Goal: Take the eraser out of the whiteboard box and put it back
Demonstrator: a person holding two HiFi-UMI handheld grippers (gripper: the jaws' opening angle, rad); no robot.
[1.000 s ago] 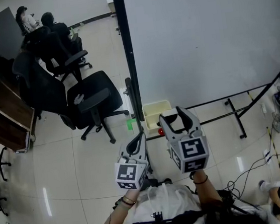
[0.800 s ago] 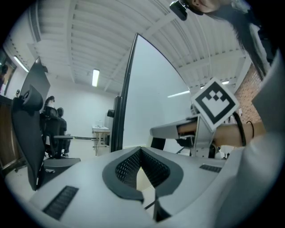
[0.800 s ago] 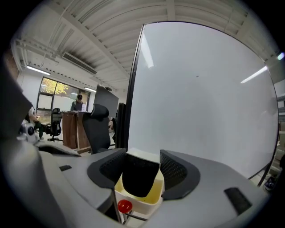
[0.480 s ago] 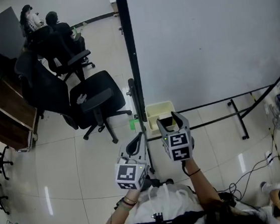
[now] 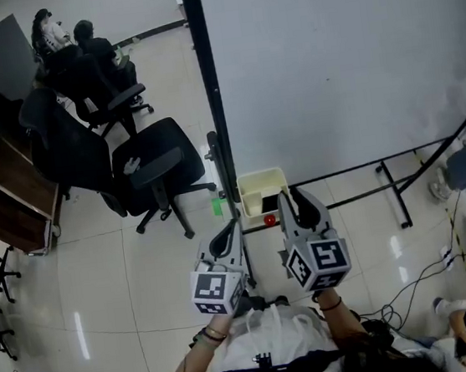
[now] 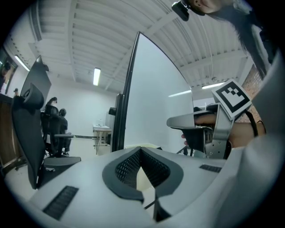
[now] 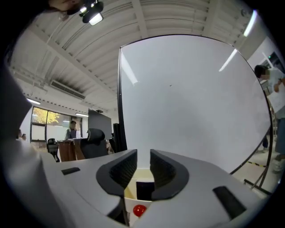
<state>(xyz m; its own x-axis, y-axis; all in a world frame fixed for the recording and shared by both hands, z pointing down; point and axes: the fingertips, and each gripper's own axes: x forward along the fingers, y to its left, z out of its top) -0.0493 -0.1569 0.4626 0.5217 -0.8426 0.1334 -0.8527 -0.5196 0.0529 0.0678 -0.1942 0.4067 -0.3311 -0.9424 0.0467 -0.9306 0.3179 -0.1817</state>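
The cream whiteboard box (image 5: 255, 188) hangs at the lower left corner of the whiteboard (image 5: 344, 58). In the right gripper view a dark eraser (image 7: 143, 190) lies inside the box (image 7: 129, 192), beyond the jaws. My right gripper (image 5: 295, 196) hovers just short of the box. Its jaws (image 7: 143, 153) are closing, with a narrow gap and nothing between the pads. In the head view the eraser is hidden. My left gripper (image 5: 234, 224) is held beside the board's post, a little to the left. Its pads (image 6: 141, 150) meet at the tips and hold nothing.
A red knob (image 5: 269, 219) sits just below the box front. The board's black post (image 5: 210, 99) and stand legs (image 5: 394, 195) run across the tiled floor. Black office chairs (image 5: 150, 162) and a desk (image 5: 6, 192) stand to the left, with people seated farther back.
Half a second ago my right gripper reached over the box with its jaws wide. It has since drawn back toward me and its jaws have narrowed. The left gripper has stayed still.
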